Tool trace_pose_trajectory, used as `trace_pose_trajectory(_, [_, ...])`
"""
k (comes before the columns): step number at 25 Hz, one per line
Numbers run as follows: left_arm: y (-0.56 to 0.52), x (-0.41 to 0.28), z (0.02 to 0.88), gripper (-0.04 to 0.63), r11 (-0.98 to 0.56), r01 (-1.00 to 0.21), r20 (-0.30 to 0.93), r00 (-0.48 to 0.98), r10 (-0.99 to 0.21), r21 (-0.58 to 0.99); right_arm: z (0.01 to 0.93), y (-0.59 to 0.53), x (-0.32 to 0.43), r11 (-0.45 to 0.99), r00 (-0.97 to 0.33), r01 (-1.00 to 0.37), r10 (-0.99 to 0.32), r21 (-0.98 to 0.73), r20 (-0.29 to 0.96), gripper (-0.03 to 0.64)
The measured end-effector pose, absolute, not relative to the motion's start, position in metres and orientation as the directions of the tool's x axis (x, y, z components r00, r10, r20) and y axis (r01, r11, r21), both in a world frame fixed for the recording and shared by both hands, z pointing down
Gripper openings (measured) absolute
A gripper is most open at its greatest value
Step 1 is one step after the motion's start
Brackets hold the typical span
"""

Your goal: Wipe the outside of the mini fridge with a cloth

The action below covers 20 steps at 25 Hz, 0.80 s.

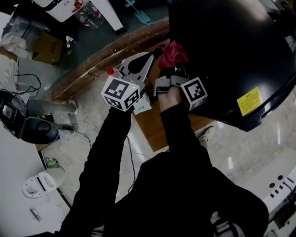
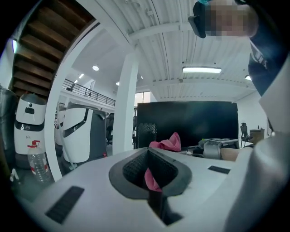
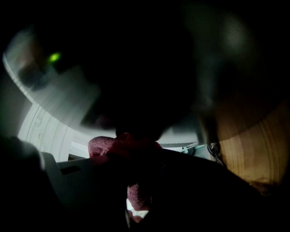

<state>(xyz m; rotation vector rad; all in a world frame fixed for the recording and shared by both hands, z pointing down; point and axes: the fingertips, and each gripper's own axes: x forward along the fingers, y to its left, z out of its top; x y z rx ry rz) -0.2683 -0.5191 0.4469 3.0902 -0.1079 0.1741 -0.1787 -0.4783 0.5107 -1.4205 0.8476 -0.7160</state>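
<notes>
The black mini fridge [image 1: 231, 55] fills the upper right of the head view and stands dark behind my jaws in the left gripper view [image 2: 190, 122]. A red cloth [image 1: 175, 52] is bunched against its left side. My right gripper [image 1: 175, 65] is shut on the cloth, and in the right gripper view a dark red fold [image 3: 113, 147] hangs between its jaws [image 3: 136, 190]. My left gripper [image 1: 156, 53] points at the cloth's left edge. Its jaws [image 2: 152, 179] are shut with a pink strip pinched in their notch, and more cloth [image 2: 166, 142] lies just beyond.
The fridge stands on a wooden platform [image 1: 152, 125] with a curved wooden rim [image 1: 106, 55]. A yellow label [image 1: 249, 101] is on the fridge. On the floor at left are cables, a black device [image 1: 32, 127], a cardboard box [image 1: 46, 46] and a water bottle [image 1: 90, 14]. A white pillar [image 2: 124, 108] stands ahead.
</notes>
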Motion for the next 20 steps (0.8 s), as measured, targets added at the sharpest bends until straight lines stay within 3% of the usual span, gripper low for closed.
trace_pose_trajectory(12, [-0.514,-0.248,0.573,0.005,-0.992,-0.038,0.248,0.969,-0.007,0.122,0.658,-0.476,-0.182,-0.118,0.527,0.095,-0.836,-0.988,0.151,0.091])
trace_pose_trajectory(20, [-0.505,-0.235,0.625,0.005,-0.99,-0.006,0.337,0.941,0.043,0.144,0.713,-0.474,-0.18,-0.165,0.521,0.094,-0.833,-0.982,0.189,0.091])
